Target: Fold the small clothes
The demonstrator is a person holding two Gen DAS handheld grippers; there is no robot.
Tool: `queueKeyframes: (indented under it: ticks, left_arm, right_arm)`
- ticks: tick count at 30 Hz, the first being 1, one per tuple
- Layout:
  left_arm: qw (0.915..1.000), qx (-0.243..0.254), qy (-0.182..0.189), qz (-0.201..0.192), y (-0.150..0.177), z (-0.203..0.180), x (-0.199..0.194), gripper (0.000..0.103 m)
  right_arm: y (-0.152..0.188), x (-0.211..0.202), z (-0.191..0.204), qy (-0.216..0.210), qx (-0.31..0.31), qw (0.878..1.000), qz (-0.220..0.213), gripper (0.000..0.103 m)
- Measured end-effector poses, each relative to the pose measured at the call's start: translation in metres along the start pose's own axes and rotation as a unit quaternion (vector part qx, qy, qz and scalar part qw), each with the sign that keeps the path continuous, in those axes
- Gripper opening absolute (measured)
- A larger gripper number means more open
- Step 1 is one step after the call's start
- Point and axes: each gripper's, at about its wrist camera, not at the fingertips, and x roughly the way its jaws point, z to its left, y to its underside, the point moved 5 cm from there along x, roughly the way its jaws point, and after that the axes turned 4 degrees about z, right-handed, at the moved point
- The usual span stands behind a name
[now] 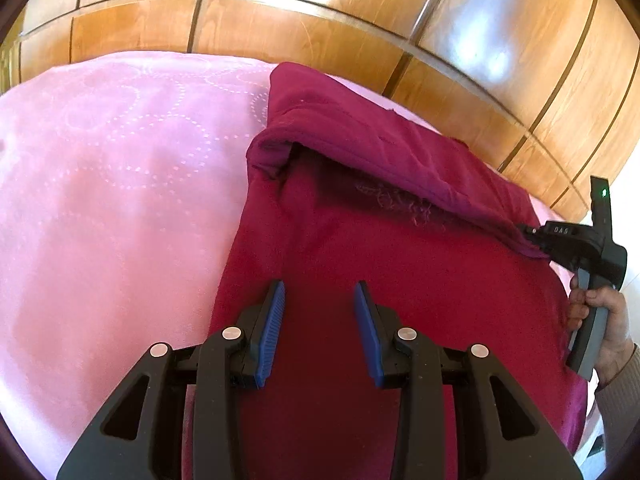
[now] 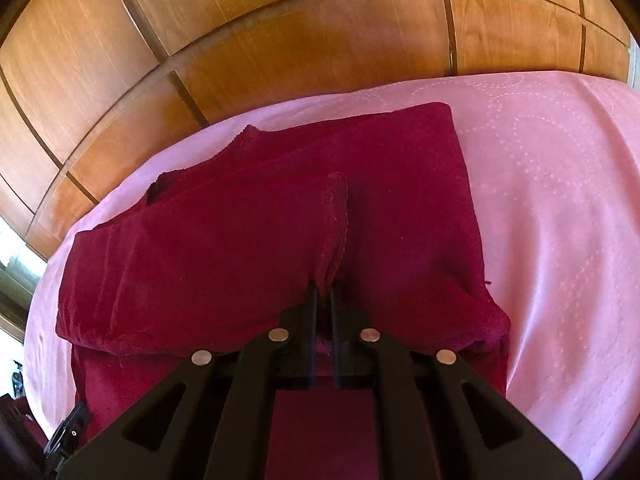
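Note:
A dark red garment (image 1: 360, 264) lies on the pink bedspread (image 1: 112, 168), with its far part folded over toward me. My left gripper (image 1: 319, 300) is open and empty, held just above the garment's near half. My right gripper (image 1: 532, 240) shows at the right edge of the left wrist view, shut on the edge of the folded flap. In the right wrist view the right gripper (image 2: 324, 288) is shut on a pinched ridge of the red garment (image 2: 240, 240), holding the fold lifted off the layer below.
A wooden panelled wardrobe (image 1: 320, 20) stands behind the bed. The pink bedspread (image 2: 552, 200) stretches wide to the right in the right wrist view. The person's hand (image 1: 600, 320) holds the right gripper's handle.

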Motion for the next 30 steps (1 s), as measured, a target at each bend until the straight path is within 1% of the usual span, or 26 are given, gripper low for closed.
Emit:
queueKeyframes:
  ticks: [2, 3, 4, 5, 6, 7, 9, 12, 14, 18, 19, 20, 21, 22, 23, 24, 25, 27, 29, 30]
  left_arm:
    - [0.9999, -0.001, 0.009, -0.005, -0.009, -0.001, -0.009, 0.035]
    - [0.9998, -0.004, 0.013, -0.016, -0.016, 0.0, -0.016, 0.035]
    - [0.9996, -0.007, 0.016, -0.024, -0.023, 0.002, -0.021, 0.035]
    - [0.9991, -0.012, 0.023, -0.032, -0.034, 0.004, -0.026, 0.035]
    - [0.9989, -0.014, 0.026, -0.037, -0.041, 0.004, -0.028, 0.035]
    - [0.9986, -0.012, 0.026, -0.044, -0.049, 0.004, -0.029, 0.035]
    - [0.9983, 0.0, 0.02, -0.055, -0.069, 0.0, -0.024, 0.035]
    - [0.9974, 0.019, 0.029, -0.064, -0.092, -0.012, -0.012, 0.035]
    - [0.9971, 0.031, 0.028, -0.064, -0.108, -0.021, 0.004, 0.035]
    - [0.998, 0.034, 0.03, -0.045, -0.132, -0.032, 0.041, 0.035]
    - [0.9983, 0.036, 0.024, -0.039, -0.137, -0.032, 0.051, 0.035]
    - [0.9987, 0.038, 0.004, -0.034, -0.141, -0.029, 0.065, 0.035]
    - [0.999, 0.04, -0.005, -0.021, -0.143, -0.025, 0.078, 0.035]
    - [0.999, 0.041, -0.016, -0.007, -0.142, -0.02, 0.09, 0.035]
    - [0.9988, 0.032, -0.036, 0.013, -0.138, -0.008, 0.106, 0.035]
    - [0.9994, 0.024, -0.021, 0.014, -0.134, -0.001, 0.111, 0.035]
    - [0.9997, 0.021, -0.012, 0.005, -0.133, 0.002, 0.11, 0.035]
    - [0.9997, 0.02, -0.016, -0.003, -0.132, 0.001, 0.099, 0.035]
    - [0.9996, 0.017, -0.014, -0.02, -0.133, 0.0, 0.087, 0.035]
    - [0.9991, 0.017, -0.007, -0.038, -0.136, -0.001, 0.077, 0.035]
  right_arm:
    - [-0.004, -0.007, -0.004, 0.0, -0.011, 1.0, -0.003, 0.009]
    - [-0.004, -0.011, -0.009, 0.0, -0.013, 1.0, -0.006, 0.014]
    - [-0.003, -0.021, -0.01, -0.001, -0.014, 1.0, -0.011, 0.031]
    - [-0.004, -0.029, -0.013, -0.002, -0.012, 1.0, -0.019, 0.044]
    - [-0.003, -0.041, -0.01, 0.001, -0.014, 0.999, -0.038, 0.051]
    - [-0.004, -0.051, -0.012, 0.0, -0.018, 0.999, -0.048, 0.051]
    - [-0.008, -0.059, -0.004, -0.012, -0.027, 0.998, -0.052, 0.051]
    - [-0.011, -0.053, 0.015, -0.011, -0.055, 0.997, -0.047, 0.052]
    - [-0.015, -0.043, 0.029, -0.007, -0.074, 0.996, -0.044, 0.052]
    - [-0.017, -0.012, 0.048, 0.004, -0.1, 0.994, -0.031, 0.057]
    - [-0.017, -0.004, 0.051, 0.012, -0.108, 0.994, -0.027, 0.061]
    - [-0.017, 0.006, 0.052, 0.028, -0.118, 0.992, -0.023, 0.063]
    - [-0.015, 0.017, 0.05, 0.048, -0.127, 0.991, -0.018, 0.07]
    - [-0.012, 0.029, 0.046, 0.067, -0.139, 0.988, -0.014, 0.072]
    - [-0.009, 0.035, 0.046, 0.068, -0.145, 0.987, -0.017, 0.073]
    - [-0.006, 0.035, 0.046, 0.068, -0.148, 0.986, -0.03, 0.074]
    - [-0.005, 0.034, 0.047, 0.073, -0.151, 0.985, -0.034, 0.073]
    - [-0.003, 0.032, 0.048, 0.081, -0.157, 0.984, -0.039, 0.074]
    - [-0.003, 0.032, 0.047, 0.078, -0.155, 0.984, -0.04, 0.074]
    - [-0.003, 0.032, 0.046, 0.077, -0.154, 0.984, -0.04, 0.074]
